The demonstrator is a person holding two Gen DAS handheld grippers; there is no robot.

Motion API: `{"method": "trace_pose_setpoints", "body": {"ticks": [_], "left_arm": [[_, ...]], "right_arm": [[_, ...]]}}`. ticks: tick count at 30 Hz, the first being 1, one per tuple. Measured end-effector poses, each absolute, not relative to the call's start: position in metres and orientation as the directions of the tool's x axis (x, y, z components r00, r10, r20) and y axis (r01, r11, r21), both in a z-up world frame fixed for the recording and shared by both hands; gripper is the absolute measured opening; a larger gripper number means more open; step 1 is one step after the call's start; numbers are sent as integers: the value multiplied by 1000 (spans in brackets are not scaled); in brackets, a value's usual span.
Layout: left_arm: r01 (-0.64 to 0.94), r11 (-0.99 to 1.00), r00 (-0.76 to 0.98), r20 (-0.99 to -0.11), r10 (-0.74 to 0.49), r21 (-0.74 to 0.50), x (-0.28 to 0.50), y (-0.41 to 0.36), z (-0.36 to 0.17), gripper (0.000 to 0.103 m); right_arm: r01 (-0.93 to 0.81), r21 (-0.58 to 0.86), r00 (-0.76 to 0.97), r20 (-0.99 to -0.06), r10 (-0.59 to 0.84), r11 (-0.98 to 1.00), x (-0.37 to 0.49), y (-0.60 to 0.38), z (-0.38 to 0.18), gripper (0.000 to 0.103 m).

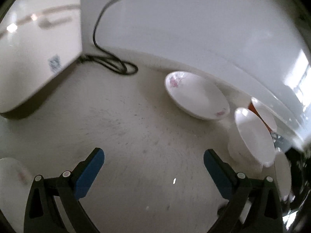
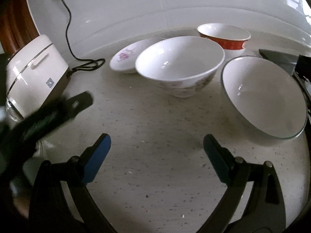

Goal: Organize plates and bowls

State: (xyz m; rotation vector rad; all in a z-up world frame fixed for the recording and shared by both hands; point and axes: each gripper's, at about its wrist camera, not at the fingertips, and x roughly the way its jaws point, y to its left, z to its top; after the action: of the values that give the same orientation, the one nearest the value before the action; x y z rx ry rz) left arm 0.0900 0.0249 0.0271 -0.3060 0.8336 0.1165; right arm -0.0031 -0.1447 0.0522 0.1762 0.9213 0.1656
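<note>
My left gripper (image 1: 153, 155) hangs open over bare counter with nothing between its blue pads. Ahead of it to the right lies a flowered plate (image 1: 196, 95), and further right stand a white bowl (image 1: 252, 136) and a red bowl (image 1: 262, 114). My right gripper (image 2: 157, 141) is open and empty too, just short of the white bowl (image 2: 178, 64). The flowered plate (image 2: 128, 56) lies behind that bowl on the left, the red bowl (image 2: 223, 36) behind it on the right. A grey-rimmed bowl (image 2: 262, 97) stands at the right. The left gripper (image 2: 77, 104) shows as a black blur at the left.
A white rice cooker (image 1: 38, 48) (image 2: 35, 73) stands at the left, its black cable (image 2: 68, 19) running up to a wall socket. The white wall closes the back. Another white dish (image 1: 11, 174) shows at the lower left edge. A dark object (image 2: 278, 58) lies far right.
</note>
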Motion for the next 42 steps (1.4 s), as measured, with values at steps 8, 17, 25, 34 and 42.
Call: {"method": "trace_pose_setpoints", "body": {"ticks": [8,17,25,34,42], "left_arm": [[-348,898,655,-756,26,-270,154,36,19,103],[-370,920,652,-742,155,-132,200,27,23,103],[-392,917,583,-791,184,-76,213,28,13,103],[-372,926,581,-795,174,-69,164,36,18,103],[-322,945,586,-797,146,-64,98,29,22,103]], "right_arm": [[-54,228,595,-775,215,972,-5,-149,52,97],[-41,230,598,-774,209,972,-6,-152,54,97],[-38,242,599,-771,216,970,-5,-154,55,97],[-37,249,601,-768,221,968,-4,-155,54,98],[-26,280,608,-758,238,960,-3,-163,55,98]]}}
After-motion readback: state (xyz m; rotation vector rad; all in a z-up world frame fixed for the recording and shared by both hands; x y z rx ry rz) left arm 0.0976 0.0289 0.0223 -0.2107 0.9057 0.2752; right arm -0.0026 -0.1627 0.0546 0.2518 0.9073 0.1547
